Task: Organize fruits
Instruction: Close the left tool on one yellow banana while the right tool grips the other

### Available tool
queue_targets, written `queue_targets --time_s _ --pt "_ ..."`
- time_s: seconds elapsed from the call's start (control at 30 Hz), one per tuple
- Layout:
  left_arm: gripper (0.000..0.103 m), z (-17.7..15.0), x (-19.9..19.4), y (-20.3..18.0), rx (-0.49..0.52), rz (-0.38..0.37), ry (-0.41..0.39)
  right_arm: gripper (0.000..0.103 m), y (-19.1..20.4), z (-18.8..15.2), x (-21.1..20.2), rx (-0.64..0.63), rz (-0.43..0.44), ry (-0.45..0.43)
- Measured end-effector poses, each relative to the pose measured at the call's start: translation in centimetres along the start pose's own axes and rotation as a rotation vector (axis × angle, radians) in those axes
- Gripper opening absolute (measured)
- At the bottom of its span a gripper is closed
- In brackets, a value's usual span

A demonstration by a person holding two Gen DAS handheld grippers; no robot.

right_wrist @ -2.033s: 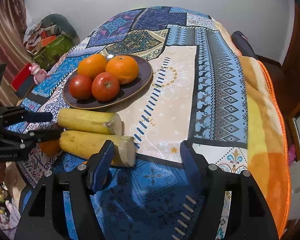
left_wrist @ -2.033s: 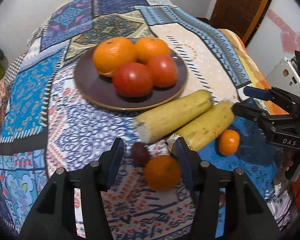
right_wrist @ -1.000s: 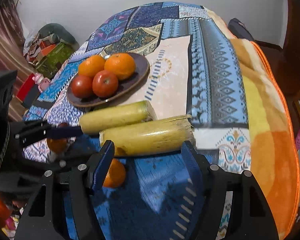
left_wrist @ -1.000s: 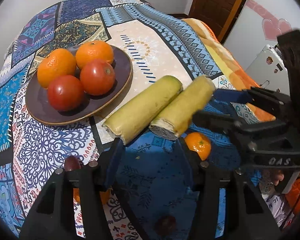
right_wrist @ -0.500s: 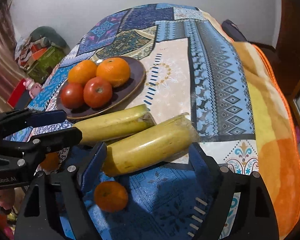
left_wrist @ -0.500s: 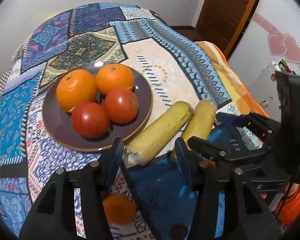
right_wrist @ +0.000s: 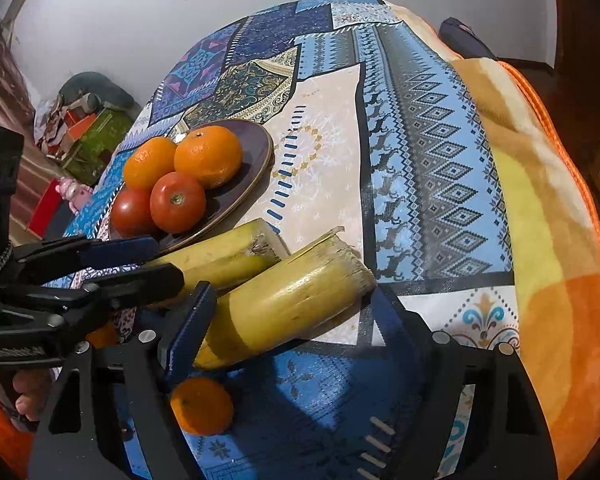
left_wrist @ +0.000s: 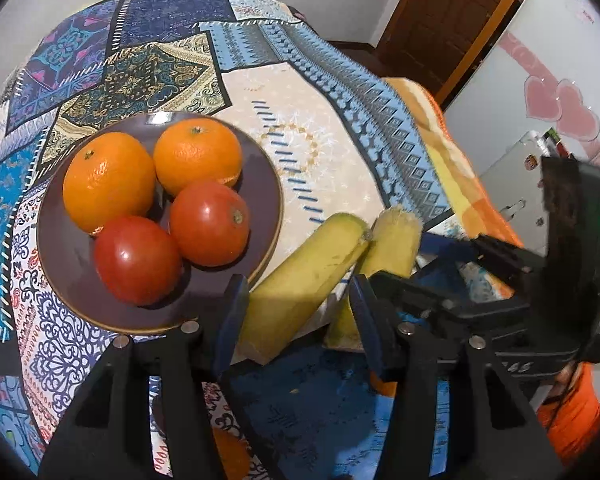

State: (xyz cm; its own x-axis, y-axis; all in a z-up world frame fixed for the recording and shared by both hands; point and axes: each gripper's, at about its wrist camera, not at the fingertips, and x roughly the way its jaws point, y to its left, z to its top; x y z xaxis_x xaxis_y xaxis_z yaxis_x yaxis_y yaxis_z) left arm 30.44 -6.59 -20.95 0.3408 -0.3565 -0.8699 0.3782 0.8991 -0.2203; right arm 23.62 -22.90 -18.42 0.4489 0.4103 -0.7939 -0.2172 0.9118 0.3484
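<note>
Left gripper [left_wrist: 296,312] angling downward, gripping near banana piece [left_wrist: 300,280]; right gripper [right_wrist: 292,320] closing around other banana piece [right_wrist: 292,300], contact unclear.

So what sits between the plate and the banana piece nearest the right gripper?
The other banana piece. In the right wrist view it lies beside the plate, next to the nearer banana piece, with the left gripper at it.
</note>
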Motion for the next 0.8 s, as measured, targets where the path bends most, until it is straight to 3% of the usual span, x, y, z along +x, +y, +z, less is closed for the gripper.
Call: queue_targets --time_s 0.13,0.27,0.37,0.63,0.8 --pt "0.051 -0.2 0.3 -1.2 0.061 0.047 0.009 0.071 0.2 0.0 -0.4 -0.046 -0.018 -0.005" --pt "0.050 -0.1 1.2 -1.9 0.086 0.068 0.024 0.058 0.5 0.0 -1.3 -0.083 -0.048 -0.005" --pt "0.044 -0.2 1.5 -2.2 0.100 0.092 0.023 0.058 0.2 -0.2 -1.7 -0.087 -0.068 0.004" --pt "0.028 -1.6 0.0 -2.7 0.107 0.100 0.003 0.058 -0.1 -0.8 -1.4 -0.014 0.012 0.031" --pt "0.015 -2.9 -1.3 -2.5 0.101 0.118 -0.004 0.060 1.5 -0.3 -0.6 -0.026 0.010 0.032"
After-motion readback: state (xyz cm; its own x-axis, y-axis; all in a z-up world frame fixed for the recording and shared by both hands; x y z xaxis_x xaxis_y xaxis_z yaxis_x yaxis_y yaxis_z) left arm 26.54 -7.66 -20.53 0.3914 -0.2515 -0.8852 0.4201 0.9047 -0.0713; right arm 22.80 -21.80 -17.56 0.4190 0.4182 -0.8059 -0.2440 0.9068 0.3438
